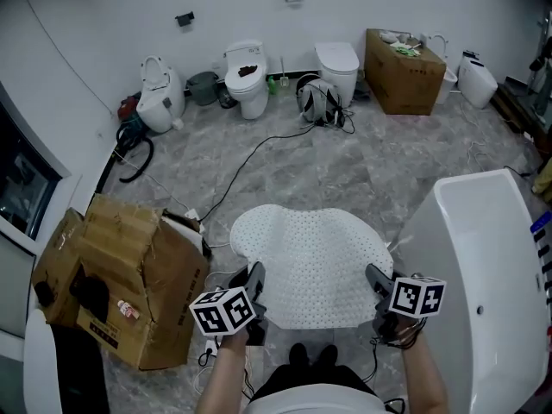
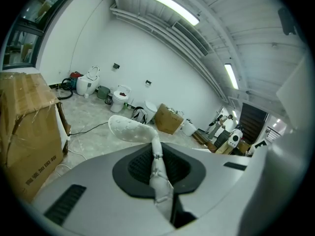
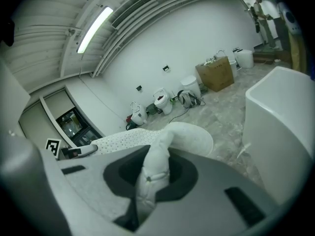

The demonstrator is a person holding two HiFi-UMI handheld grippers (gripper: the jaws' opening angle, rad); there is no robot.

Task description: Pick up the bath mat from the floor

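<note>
The left gripper [image 1: 255, 281] and right gripper [image 1: 378, 281] each pinch a near corner of the perforated bath mat [image 1: 306, 261], spread mid-frame. A crushed cardboard box [image 1: 129, 274] crowds its left and a white bathtub [image 1: 483, 266] its right. A black cable [image 1: 250, 162] crosses the floor [image 1: 362, 158] behind it.

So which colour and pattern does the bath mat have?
The bath mat is white, covered all over with small holes or dots. The head view shows it best.

Head cam on me looks fwd & steeply down: my left gripper [image 1: 256, 278] at pic left, right gripper [image 1: 376, 276] at right, both near btm edge. Each gripper cam rides its claw, looks along the jaws, v. close on the bath mat [image 1: 302, 261], then across the room. All 3 share mat, toilet [image 1: 246, 79], cardboard box [image 1: 402, 72].
</note>
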